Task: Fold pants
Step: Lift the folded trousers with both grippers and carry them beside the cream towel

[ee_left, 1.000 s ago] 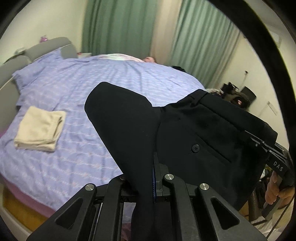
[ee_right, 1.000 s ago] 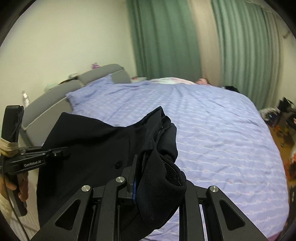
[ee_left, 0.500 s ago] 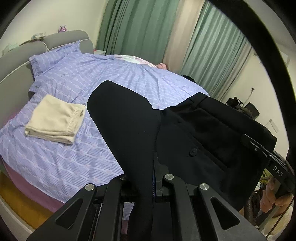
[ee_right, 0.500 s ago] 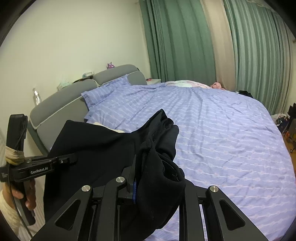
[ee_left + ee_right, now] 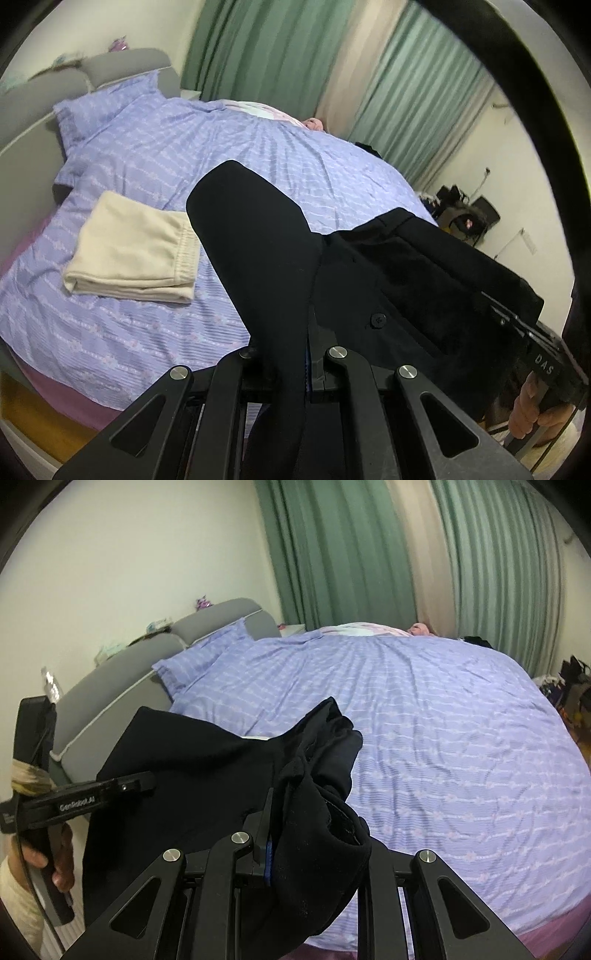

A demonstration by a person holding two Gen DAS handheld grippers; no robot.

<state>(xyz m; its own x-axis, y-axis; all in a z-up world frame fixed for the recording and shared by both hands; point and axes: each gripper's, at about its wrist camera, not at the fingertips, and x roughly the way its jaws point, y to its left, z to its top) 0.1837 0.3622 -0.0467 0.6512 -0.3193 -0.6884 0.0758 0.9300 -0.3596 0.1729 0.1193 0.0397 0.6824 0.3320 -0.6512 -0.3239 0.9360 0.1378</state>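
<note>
Pants (image 5: 388,280) nearer bed, btwn claws

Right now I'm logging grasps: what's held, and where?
Black pants, lifted above the bed: left gripper and right gripper each pinch its waistband end.

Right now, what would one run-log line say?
left gripper: shut on black pants | right gripper: shut on black pants | pants: held above bed | cream folded garment: on bed

Lighting: even, soft indoor light, moderately dim; no glare. Shadows: faint. Distortion: strong fisheye bowing, black vignette at corners. Blur: curtains (image 5: 332,554) and headboard (image 5: 122,66) smeared. Exposure: pants (image 5: 406,266) read near-black, folds barely resolved; bed (image 5: 461,720) pattern crisp.
</note>
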